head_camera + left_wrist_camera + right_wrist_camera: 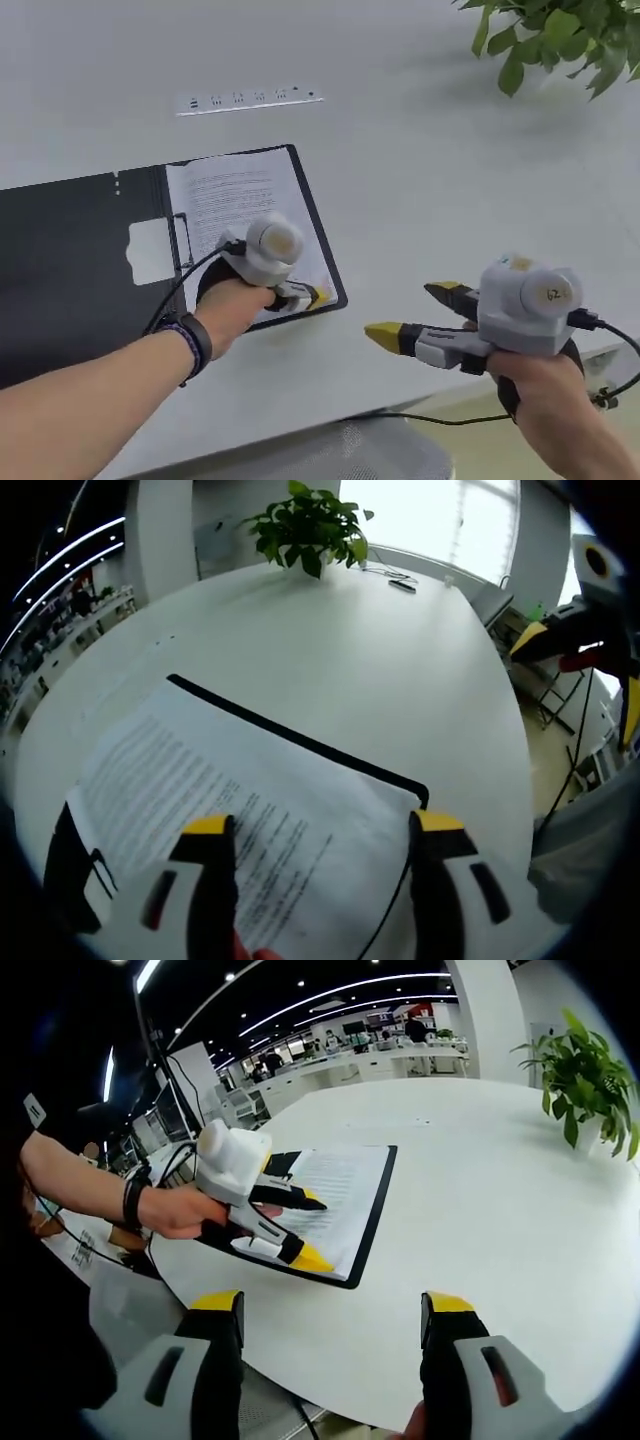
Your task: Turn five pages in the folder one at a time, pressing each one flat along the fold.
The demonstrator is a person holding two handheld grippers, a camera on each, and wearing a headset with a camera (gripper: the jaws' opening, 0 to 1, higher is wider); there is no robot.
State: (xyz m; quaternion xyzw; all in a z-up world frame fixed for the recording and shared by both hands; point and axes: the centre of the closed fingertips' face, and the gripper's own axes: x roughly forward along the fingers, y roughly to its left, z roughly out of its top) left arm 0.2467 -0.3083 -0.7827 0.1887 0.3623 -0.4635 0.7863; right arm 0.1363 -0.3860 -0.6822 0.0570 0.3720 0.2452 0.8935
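White table (pixel 450 200) carries the open folder (pixel 80 270). My left tool (pixel 320 825), jaws apart, is over the outer corner of the page (pixel 240 200); my right tool (pixel 410 312), also open, sits farther right.

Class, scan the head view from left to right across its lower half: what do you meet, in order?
folder's black inside cover → left gripper → right gripper

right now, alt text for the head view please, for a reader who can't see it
An open black folder lies on a white table, the left gripper open over the lower right corner of its printed page. The right gripper is held open to the right, near the table's edge. A plant shows top right.
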